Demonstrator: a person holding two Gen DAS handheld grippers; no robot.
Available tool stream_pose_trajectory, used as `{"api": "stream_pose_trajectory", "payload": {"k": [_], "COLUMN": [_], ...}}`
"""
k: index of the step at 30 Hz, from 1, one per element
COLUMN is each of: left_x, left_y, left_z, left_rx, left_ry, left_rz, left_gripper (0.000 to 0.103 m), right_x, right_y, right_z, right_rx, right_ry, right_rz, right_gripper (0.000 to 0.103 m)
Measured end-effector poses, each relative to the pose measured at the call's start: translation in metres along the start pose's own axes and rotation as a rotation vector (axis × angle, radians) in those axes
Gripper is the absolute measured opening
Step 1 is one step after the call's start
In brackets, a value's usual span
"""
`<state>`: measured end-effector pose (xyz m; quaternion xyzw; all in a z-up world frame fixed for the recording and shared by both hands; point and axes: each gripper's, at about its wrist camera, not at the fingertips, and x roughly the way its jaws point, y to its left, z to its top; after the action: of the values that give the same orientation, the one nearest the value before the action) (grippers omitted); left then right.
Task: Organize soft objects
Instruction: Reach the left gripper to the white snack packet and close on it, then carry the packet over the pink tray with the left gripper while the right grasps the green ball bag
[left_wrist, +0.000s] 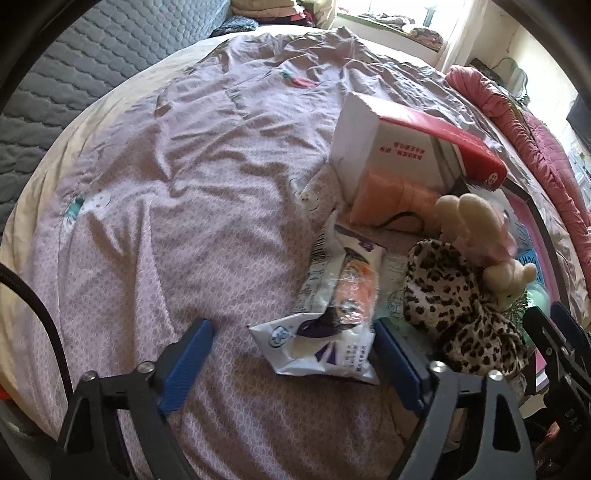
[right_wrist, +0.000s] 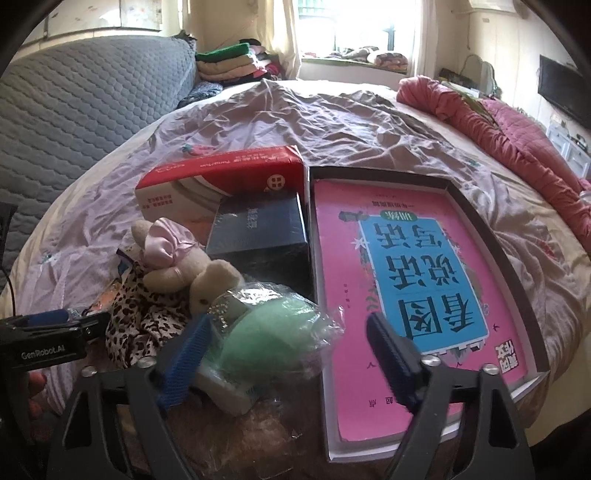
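In the left wrist view my left gripper (left_wrist: 291, 326) is open over the bedspread. A crumpled white plastic packet (left_wrist: 325, 343) lies between its fingers, close to the right one. Right of the packet are a leopard-print cloth (left_wrist: 450, 306) and a cream plush rabbit (left_wrist: 476, 225) in a pink dress. In the right wrist view my right gripper (right_wrist: 288, 321) is open around a green soft item in clear wrap (right_wrist: 269, 332); the left finger is beside it, the right finger stands clear. The rabbit (right_wrist: 192, 266) and leopard cloth (right_wrist: 136, 317) lie just left of it.
A red and white box (right_wrist: 221, 181), a dark box (right_wrist: 258, 232) and a peach pouch (left_wrist: 384, 199) sit behind the toys. A pink book lies in a shallow box (right_wrist: 513, 266) on the right. A pink quilt (right_wrist: 498, 125) lines the bed's far right; a grey headboard (right_wrist: 74, 96) stands left.
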<state>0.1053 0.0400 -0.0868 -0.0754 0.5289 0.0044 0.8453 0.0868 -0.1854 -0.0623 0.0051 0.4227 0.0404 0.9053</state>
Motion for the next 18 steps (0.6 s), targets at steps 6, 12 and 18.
{"api": "stream_pose_trajectory", "payload": {"k": [6, 12, 18], "left_x": [0.004, 0.01, 0.003], "left_y": [-0.004, 0.004, 0.019], "left_z": [0.006, 0.012, 0.01], "left_rx": [0.009, -0.022, -0.084], "left_ry": [0.004, -0.001, -0.033], "left_rz": [-0.045, -0.126, -0.187], "left_gripper": [0.06, 0.049, 0.045], "right_x": [0.002, 0.001, -0.007], "right_y": [-0.007, -0.018, -0.024], "right_z": [0.0, 0.001, 0.002], "right_rx": [0.035, 0.085, 0.102], "right_ry": [0.004, -0.005, -0.033], "right_rz": [0.046, 0.115, 0.144], "right_gripper": [0.067, 0.059, 0.055]}}
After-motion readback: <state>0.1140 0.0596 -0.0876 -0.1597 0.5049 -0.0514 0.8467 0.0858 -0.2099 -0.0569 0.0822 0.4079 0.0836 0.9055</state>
